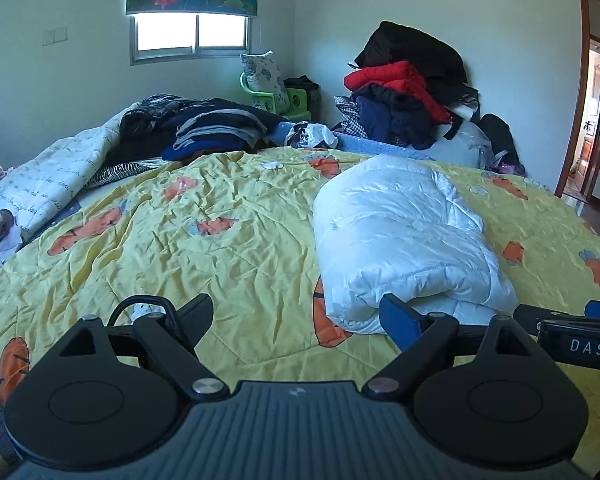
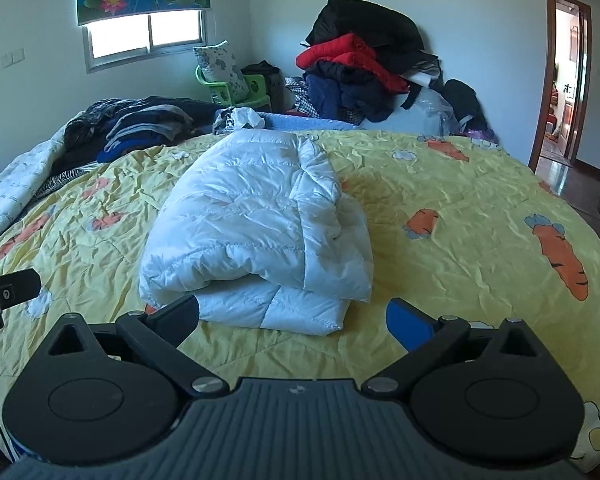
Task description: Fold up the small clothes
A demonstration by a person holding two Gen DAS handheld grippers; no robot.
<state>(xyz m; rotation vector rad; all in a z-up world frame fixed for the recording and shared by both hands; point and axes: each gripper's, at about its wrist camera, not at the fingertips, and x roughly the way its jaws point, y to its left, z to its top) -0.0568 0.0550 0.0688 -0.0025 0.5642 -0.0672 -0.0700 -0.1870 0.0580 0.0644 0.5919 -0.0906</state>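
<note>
A yellow carrot-print bedspread [image 2: 440,208] is covering the bed. A folded white puffer jacket [image 2: 256,236] is lying on it, just ahead of both tools. Dark clothes [image 1: 216,124] are piling up at the far edge; what each piece is looks unclear. The left gripper [image 1: 300,320] and right gripper [image 2: 296,320] are hovering with jaws spread wide, holding nothing.

Folded white jacket [image 2: 256,236] lies on yellow bedspread [image 2: 460,208]

Folded white puffer jacket [image 2: 256,232] on bedspread [image 2: 460,208]
</note>
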